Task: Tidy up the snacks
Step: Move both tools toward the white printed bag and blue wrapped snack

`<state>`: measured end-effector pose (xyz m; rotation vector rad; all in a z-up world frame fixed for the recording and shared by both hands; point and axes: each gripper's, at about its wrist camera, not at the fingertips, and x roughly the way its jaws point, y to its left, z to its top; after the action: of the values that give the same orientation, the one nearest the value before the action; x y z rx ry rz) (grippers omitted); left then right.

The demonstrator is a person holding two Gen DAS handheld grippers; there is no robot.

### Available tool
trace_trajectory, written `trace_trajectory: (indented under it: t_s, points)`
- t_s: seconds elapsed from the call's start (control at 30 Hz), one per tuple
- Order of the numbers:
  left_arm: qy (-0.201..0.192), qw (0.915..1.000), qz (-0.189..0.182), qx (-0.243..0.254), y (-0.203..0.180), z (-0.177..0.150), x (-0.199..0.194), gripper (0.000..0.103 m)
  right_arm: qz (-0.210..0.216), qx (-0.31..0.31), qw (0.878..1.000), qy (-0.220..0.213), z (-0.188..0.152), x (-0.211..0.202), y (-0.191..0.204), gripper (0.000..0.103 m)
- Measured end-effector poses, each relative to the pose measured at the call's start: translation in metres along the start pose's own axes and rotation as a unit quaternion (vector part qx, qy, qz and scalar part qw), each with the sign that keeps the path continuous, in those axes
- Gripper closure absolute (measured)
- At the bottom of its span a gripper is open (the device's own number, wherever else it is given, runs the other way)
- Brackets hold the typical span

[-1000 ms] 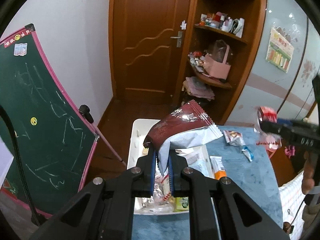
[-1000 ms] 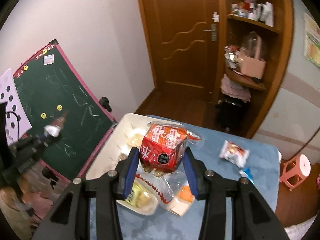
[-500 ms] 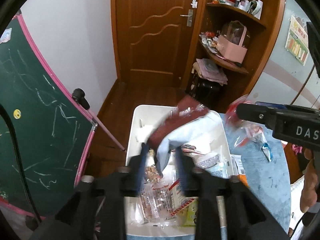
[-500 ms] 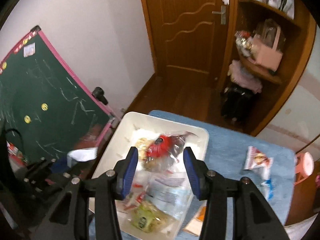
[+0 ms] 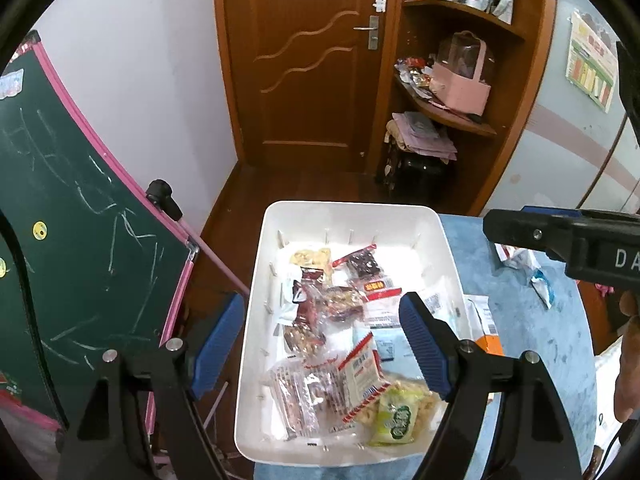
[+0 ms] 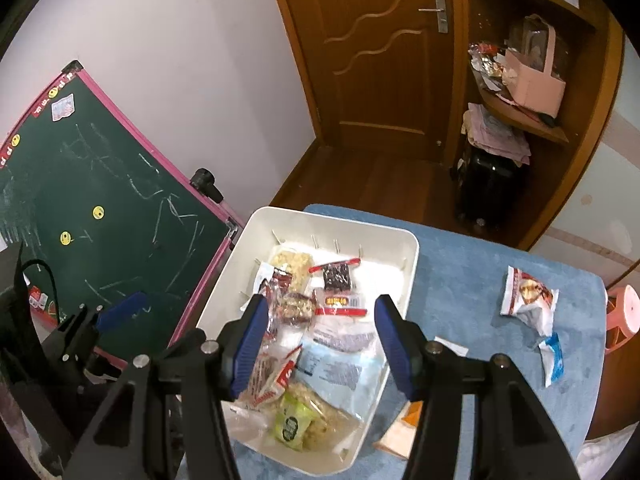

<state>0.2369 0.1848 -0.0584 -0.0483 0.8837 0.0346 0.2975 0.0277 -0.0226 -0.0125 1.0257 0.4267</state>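
A white bin (image 5: 352,212) (image 6: 404,276) sits at the left end of the blue table (image 6: 472,272) and holds several snack packets. My left gripper (image 5: 322,342) is open and empty above the bin's left part. My right gripper (image 6: 318,338) is open and empty above the bin's middle. A red-and-white snack bag (image 6: 528,292) and a small blue-white packet (image 6: 554,360) lie on the table to the right. An orange packet (image 6: 412,410) lies beside the bin's right wall.
A green chalkboard with a pink frame (image 6: 100,208) leans just left of the table. A wooden door (image 5: 304,60) and corner shelves (image 5: 452,92) stand behind. A pink stool (image 6: 626,316) is off the table's right end.
Both grippers opened and let go of their bags. The dark red bag from the left and the red bag from the right dropped into the bin. Both grippers moved over the bin.
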Motion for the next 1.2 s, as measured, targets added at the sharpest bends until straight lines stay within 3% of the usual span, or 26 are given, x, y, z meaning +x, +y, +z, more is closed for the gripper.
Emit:
trace_trajectory:
  t_s: [0.33,0.53,0.77,1.03,1.2]
  points:
    - [-0.011,0.9991,-0.022,0.035,-0.050,-0.020,-0.037,0.024,-0.007,0.002,1.000,-0.008,-0.055,-0.047,-0.038,0.047]
    - [-0.004,0.9955,-0.041,0.085,-0.117,-0.020,-0.046,0.024,-0.040,0.011,0.999,-0.017,-0.079,-0.085,-0.091,0.047]
    - [-0.011,0.9890,-0.058,0.136,-0.199,0.007,-0.050,0.024,-0.089,0.046,0.994,-0.039,-0.081,-0.130,-0.167,0.047]
    - [-0.018,0.9832,-0.042,0.177,-0.284,0.081,-0.013,0.024,-0.149,0.063,0.986,-0.042,-0.050,-0.142,-0.246,0.047]
    - [0.024,0.9839,-0.040,0.173,-0.317,0.115,0.058,0.023,-0.148,0.066,0.986,-0.026,-0.038,-0.110,-0.290,0.047]
